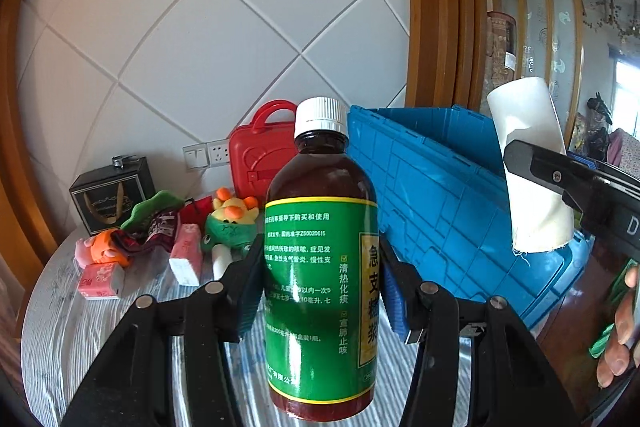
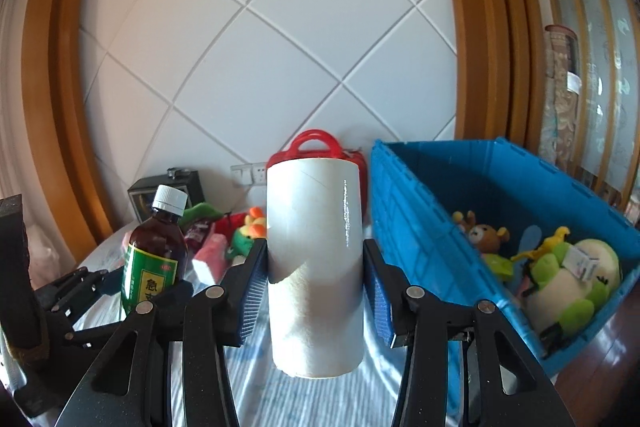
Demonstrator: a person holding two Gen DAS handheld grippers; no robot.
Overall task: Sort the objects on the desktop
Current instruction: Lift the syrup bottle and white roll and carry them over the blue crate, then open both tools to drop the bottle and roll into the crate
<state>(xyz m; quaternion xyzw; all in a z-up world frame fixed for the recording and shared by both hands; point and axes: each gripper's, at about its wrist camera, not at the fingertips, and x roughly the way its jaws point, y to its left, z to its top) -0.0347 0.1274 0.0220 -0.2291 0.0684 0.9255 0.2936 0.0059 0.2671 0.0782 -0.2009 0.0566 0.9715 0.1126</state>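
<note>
You are gripping a brown cough-syrup bottle [image 1: 320,267] upright in your left gripper [image 1: 320,291], its pads pressing both sides of the green label. Your right gripper [image 2: 316,291] is clamping a white paper roll [image 2: 315,267]. Both are being carried clear of the bench [image 1: 80,327]. Just right of both grippers the blue crate [image 2: 420,227] is already holding several plush toys [image 2: 568,279]. Ahead and left of the left gripper, a green plush [image 1: 230,223], pink tissue packs [image 1: 100,279] and a red case [image 1: 260,155] are waiting.

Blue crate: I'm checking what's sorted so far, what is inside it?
Inside the blue crate: a brown bear plush and a green-and-cream plush bearing a small white box. Its near wall hides the rest.
</note>
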